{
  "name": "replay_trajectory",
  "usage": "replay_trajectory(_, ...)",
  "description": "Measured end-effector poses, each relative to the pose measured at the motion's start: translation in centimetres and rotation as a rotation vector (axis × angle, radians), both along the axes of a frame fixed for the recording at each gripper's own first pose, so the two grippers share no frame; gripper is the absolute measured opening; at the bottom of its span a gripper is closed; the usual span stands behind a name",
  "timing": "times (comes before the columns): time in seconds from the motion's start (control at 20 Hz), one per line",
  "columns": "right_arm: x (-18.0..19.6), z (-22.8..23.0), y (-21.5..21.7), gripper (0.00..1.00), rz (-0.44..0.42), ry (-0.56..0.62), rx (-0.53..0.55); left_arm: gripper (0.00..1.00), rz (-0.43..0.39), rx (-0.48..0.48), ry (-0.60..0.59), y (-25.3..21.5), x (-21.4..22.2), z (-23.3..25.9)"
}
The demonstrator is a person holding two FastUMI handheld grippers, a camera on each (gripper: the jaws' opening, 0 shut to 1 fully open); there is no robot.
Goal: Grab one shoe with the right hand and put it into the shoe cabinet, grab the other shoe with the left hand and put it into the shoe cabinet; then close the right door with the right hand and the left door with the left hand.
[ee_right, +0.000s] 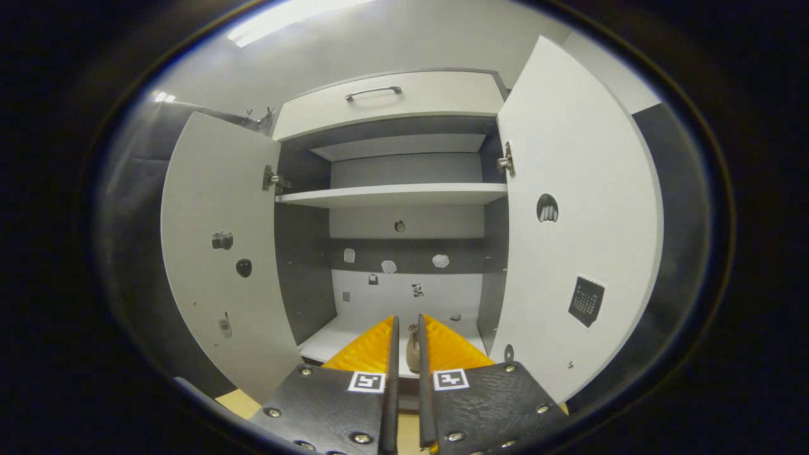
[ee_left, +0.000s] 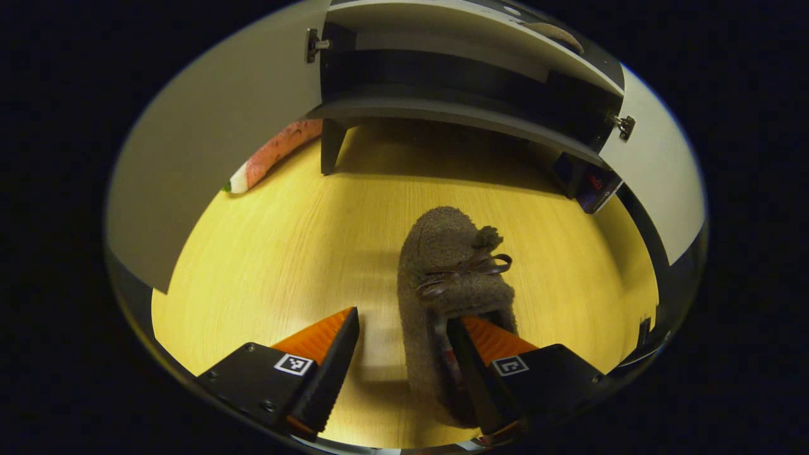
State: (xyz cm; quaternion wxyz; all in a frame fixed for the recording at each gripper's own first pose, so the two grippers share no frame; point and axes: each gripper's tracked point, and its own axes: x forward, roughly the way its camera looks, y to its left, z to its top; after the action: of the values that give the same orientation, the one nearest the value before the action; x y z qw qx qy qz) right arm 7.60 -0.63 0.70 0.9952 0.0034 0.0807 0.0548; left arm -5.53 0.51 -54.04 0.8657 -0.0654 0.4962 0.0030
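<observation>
- Left hand-held gripper [ee_left: 404, 354] is spread, one finger inside the fuzzy brown slipper [ee_left: 452, 278] (bow-topped) on the yellow wooden floor [ee_left: 284, 253].
- Right hand-held gripper [ee_right: 404, 354], nearly pressed together, faces the open white shoe cabinet [ee_right: 392, 196].

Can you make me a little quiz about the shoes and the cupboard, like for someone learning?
1. True or false: both cupboard doors are closed.
2. What is the fuzzy brown shoe lying on? A) a shelf B) the wooden floor C) a chair
3. Fill in: the right tongs are nearly ____, with something small and brownish between their tips.

Key
1. False: both doors stand open.
2. B: it lies on the floor in front of the cupboard, with the left tongs open around its heel.
3. Shut.
</observation>
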Motion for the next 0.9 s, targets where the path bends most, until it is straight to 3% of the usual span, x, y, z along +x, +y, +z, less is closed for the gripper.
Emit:
replay_trajectory(0.05, -0.3, 0.0, -0.2, 0.13, -0.004, 0.002, -0.008, 0.75, 0.002, -0.009, 0.005, -0.2, 0.3, -0.4)
replay_trajectory(0.1, -0.5, 0.0, -0.5, 0.13, -0.009, 0.006, -0.016, 0.73, -0.003, -0.037, 0.013, -0.8, 0.4, -0.5)
replay_trajectory(0.15, -0.8, -0.1, -0.6, 0.13, -0.008, 0.010, -0.024, 0.55, -0.006, -0.061, 0.015, -1.5, 0.5, -0.4)
replay_trajectory(0.25, -1.4, 0.0, -0.7, 0.13, -0.005, 0.011, -0.035, 0.27, -0.010, -0.016, 0.014, -1.4, 0.7, -0.7)
replay_trajectory(0.3, -1.6, 0.2, -0.7, 0.13, -0.003, 0.005, -0.037, 0.23, -0.005, 0.024, 0.006, -0.8, 0.8, -0.6)
replay_trajectory(0.35, -1.8, 0.4, -0.5, 0.13, 0.000, -0.003, -0.040, 0.10, -0.007, 0.039, 0.009, -0.8, 0.9, -0.6)
replay_trajectory(0.4, -1.8, 0.6, -0.7, 0.13, -0.001, -0.009, -0.044, 0.05, -0.012, 0.053, 0.015, -0.8, 0.9, -0.5)
replay_trajectory(0.65, -2.8, 1.0, -1.2, 0.13, 0.003, -0.012, -0.046, 0.01, -0.020, 0.059, -0.003, -0.3, 2.3, 1.1)
replay_trajectory(0.9, -3.7, 1.7, -1.7, 0.13, 0.012, -0.030, -0.028, 0.01, -0.015, 0.035, -0.142, -1.0, 5.4, 9.3)
